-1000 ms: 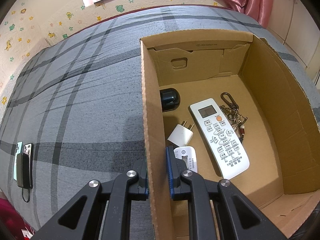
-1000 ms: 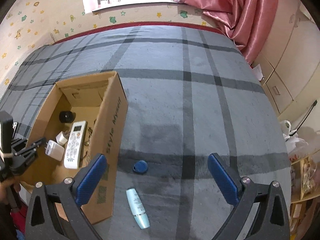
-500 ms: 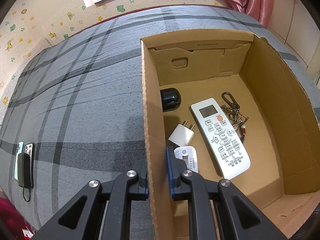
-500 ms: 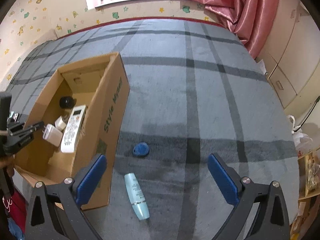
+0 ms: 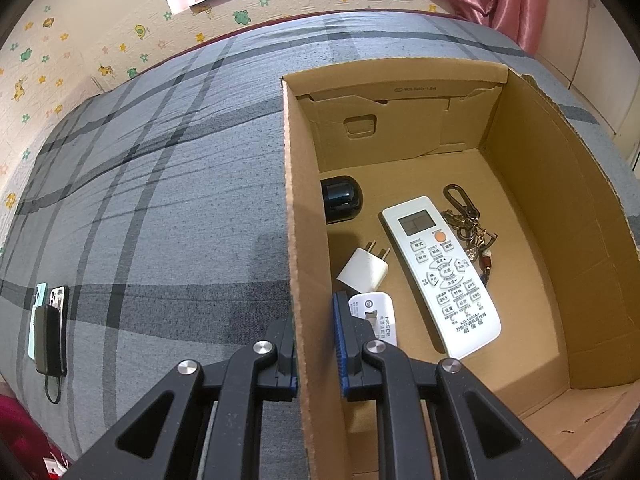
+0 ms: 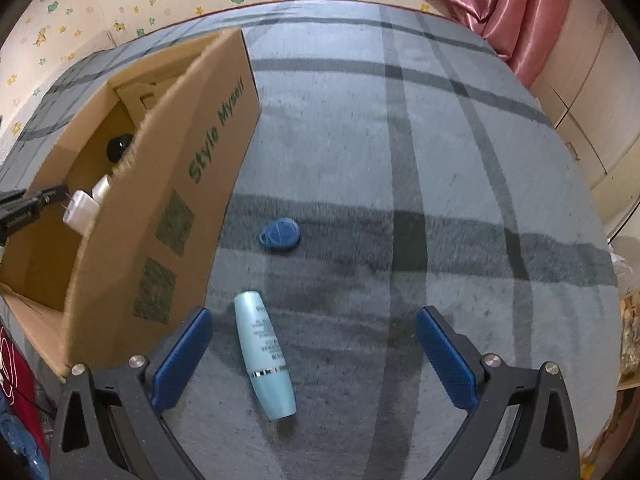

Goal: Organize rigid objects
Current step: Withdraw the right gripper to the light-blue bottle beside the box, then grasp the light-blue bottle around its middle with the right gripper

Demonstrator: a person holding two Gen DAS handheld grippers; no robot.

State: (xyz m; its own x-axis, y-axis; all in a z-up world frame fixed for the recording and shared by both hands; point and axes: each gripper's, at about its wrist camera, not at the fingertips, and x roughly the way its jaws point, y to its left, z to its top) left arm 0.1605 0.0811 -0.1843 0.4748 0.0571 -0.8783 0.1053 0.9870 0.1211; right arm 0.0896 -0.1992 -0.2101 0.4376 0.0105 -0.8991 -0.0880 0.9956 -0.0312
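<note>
An open cardboard box lies on the grey plaid bed. My left gripper is shut on the box's near left wall, one finger outside and one inside. In the box are a white remote, a white plug charger, a white adapter, a black round object and a key bunch. My right gripper hangs open over the bed beside the box. A light-blue bottle lies flat near its left finger. A blue key fob lies further ahead.
Two phones and a dark power bank lie near the bed's left edge. A pink curtain hangs at the far right, with cream cabinets beside the bed. The bed cover stretches to the right of the box.
My right gripper has come down and closer to the bottle and fob, which look larger now. The left gripper keeps its grip on the box wall, unmoved.
</note>
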